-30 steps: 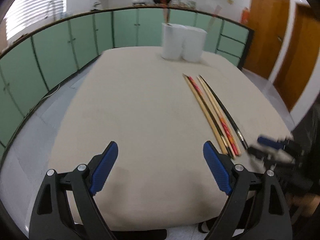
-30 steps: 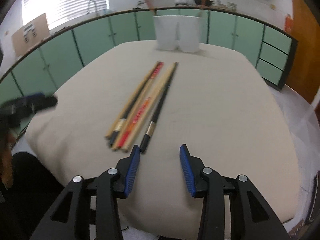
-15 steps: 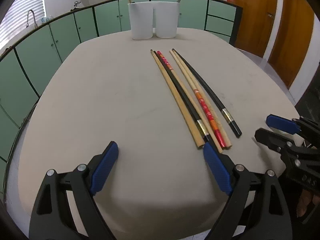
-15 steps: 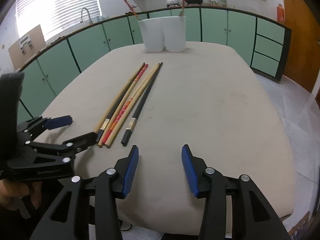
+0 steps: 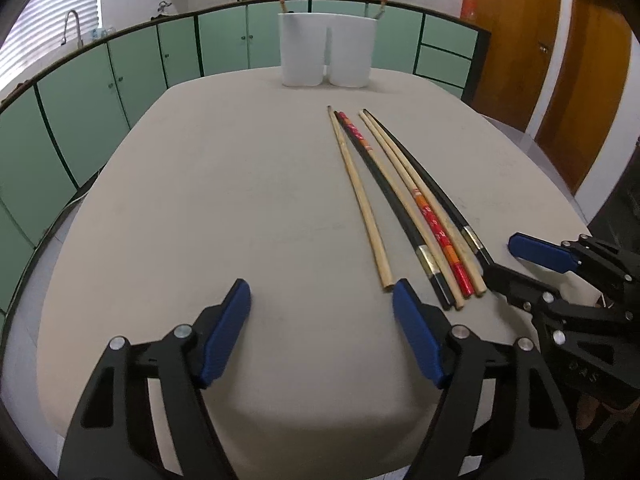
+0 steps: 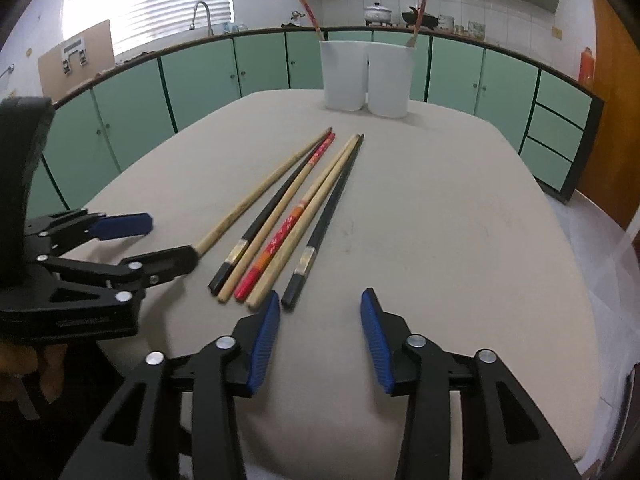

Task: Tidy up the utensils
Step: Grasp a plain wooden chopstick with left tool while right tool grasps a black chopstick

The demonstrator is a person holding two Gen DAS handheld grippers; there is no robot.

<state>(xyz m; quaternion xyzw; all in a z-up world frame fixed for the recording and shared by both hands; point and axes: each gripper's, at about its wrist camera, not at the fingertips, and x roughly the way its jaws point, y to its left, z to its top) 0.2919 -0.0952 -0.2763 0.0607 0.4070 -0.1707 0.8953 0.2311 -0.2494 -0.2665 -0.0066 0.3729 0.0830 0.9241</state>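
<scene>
Table (image 5: 200, 208): beige top with rounded corners, carrying every item below.

Chopsticks (image 5: 404, 200), loose: a fanned bundle of about six lying flat on the table, at roughly 1 o'clock in the left wrist view and 11 o'clock in the right wrist view (image 6: 288, 216). Thick ends lie nearest the cameras and the tips point toward the far edge.
- Plain pale wooden stick (image 5: 362, 204), outermost on the left, slightly apart from the others.
- Black stick with metal band (image 5: 396, 208), beside it.
- Red and orange printed stick (image 5: 434, 220), mid-bundle. It bears small markings, too fine to read.
- Further pale sticks lying against the red one.
- Second black stick with metal band (image 6: 320, 232), outermost on the right.

Holder (image 5: 328, 54): two white cups joined side by side, upright at 12 o'clock at the far end of the table. One red patterned stick (image 6: 308, 12) leans out of the left cup and one pale stick (image 6: 418, 16) out of the right cup.

Left gripper (image 5: 322, 308): jaws wide apart, nothing held, low over the near edge; its right blue pad (image 5: 416, 336) is just beside the pale stick's thick end.

Right gripper (image 6: 320, 322): jaws partly spread, nothing held, just short of the bundle's thick ends.

Background: green cabinets (image 6: 200, 76); a tap (image 6: 202, 16); pots (image 6: 376, 14); wooden doors (image 5: 516, 40). No legible writing.
</scene>
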